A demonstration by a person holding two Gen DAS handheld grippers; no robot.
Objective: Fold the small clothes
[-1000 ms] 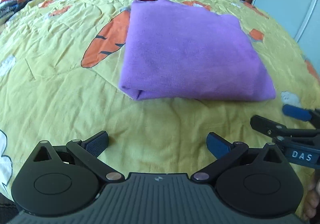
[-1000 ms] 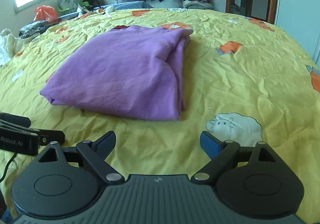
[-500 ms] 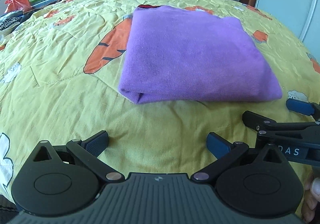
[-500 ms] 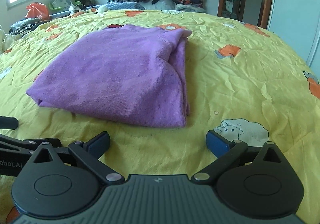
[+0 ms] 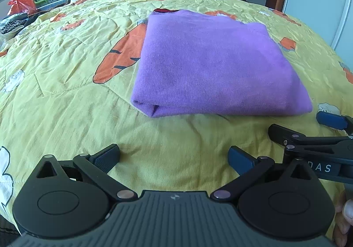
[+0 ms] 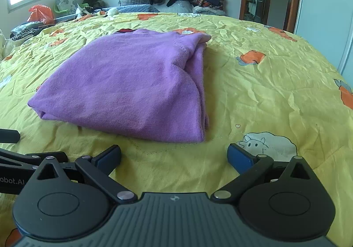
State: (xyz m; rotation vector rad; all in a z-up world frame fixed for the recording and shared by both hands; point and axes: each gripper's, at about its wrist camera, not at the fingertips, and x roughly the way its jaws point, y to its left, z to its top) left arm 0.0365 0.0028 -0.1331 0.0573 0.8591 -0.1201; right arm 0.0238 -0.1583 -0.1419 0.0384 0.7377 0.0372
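Sweater (image 5: 211,66): folded on bed (image 5: 66,97), ahead of both grippers, untouched.
Left fingers (image 5: 107,156): apart, empty.
Right fingers (image 6: 240,156): apart, empty.

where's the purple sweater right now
The folded purple sweater lies on the yellow bedspread, centre of both wrist views, just beyond both open grippers, with an orange carrot print at its left edge.

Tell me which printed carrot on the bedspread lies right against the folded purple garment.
The big carrot with dark stripes, running along the garment's left edge in the left wrist view. The other carrots are smaller and lie clear of it.
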